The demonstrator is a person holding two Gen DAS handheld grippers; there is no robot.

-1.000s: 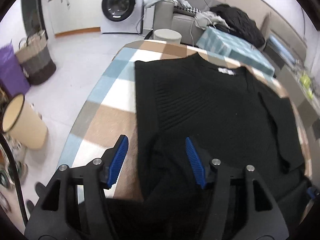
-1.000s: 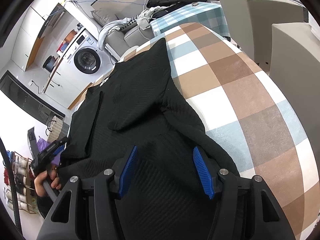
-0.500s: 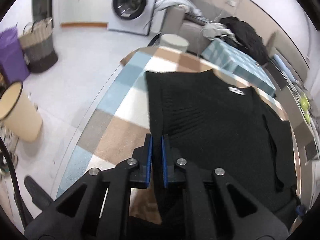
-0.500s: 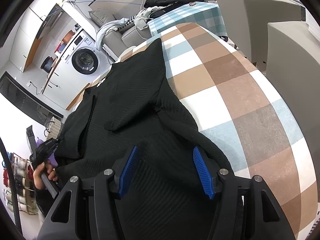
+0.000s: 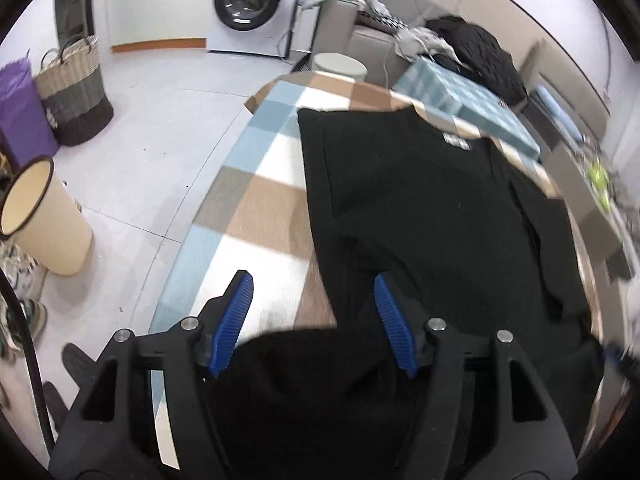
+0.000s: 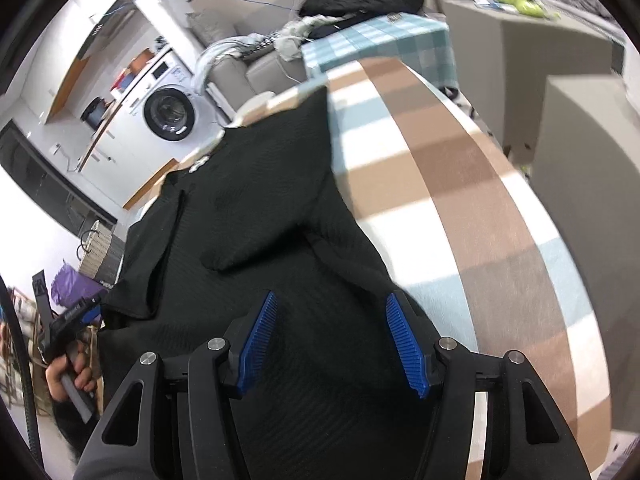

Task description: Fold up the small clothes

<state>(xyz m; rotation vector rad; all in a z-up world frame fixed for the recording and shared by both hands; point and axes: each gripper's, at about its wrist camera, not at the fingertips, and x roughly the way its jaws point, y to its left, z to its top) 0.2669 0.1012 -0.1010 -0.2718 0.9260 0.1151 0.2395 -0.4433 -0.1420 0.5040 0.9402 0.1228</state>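
Note:
A black knit sweater (image 5: 420,208) lies flat on a table with a checked cloth (image 5: 256,216), its neck label at the far end and its sleeves folded inward. My left gripper (image 5: 314,322) is open over the sweater's near left edge and holds nothing. My right gripper (image 6: 334,342) is open above the sweater's (image 6: 256,216) near right part and holds nothing. The left gripper also shows in the right wrist view (image 6: 80,312), held in a hand at the sweater's left side.
A cream bin (image 5: 40,216), a woven basket (image 5: 76,92) and a purple bag (image 5: 20,112) stand on the floor left of the table. A washing machine (image 5: 252,4) and a sofa with clothes (image 5: 472,48) are behind. A grey cabinet (image 6: 580,168) stands right of the table.
My left gripper shut on the sweater's left edge half a second ago and now stands open again, drawn back a little. My right gripper stayed open and moved slightly forward.

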